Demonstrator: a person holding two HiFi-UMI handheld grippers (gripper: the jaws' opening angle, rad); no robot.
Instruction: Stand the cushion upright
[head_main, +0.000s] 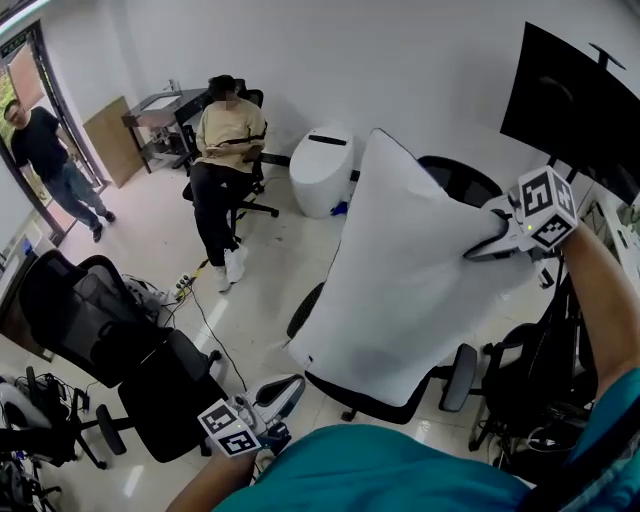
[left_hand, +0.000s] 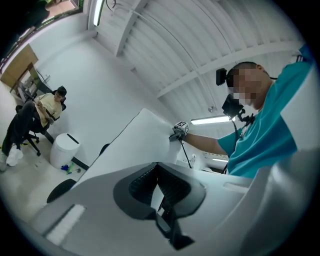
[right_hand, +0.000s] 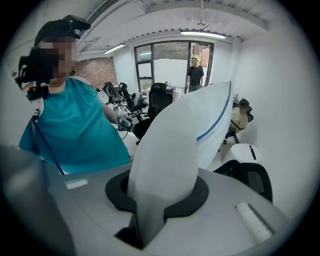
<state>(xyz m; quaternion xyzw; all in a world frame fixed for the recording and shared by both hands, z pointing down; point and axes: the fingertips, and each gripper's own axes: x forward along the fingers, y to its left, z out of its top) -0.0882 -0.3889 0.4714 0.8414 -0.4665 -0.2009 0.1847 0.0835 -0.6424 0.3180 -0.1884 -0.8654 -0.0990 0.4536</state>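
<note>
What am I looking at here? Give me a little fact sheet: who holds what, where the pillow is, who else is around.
Setting: office room, seen from the wearer's head
Cushion: white, lifted by one corner, hanging tilted in front of a black office chair; whether it touches the seat is unclear
Right gripper: clamped on the cushion's upper corner
Left gripper: low, away from the cushion, jaws close together, holding nothing
Others: seated person by the far wall; standing person at the doorway
</note>
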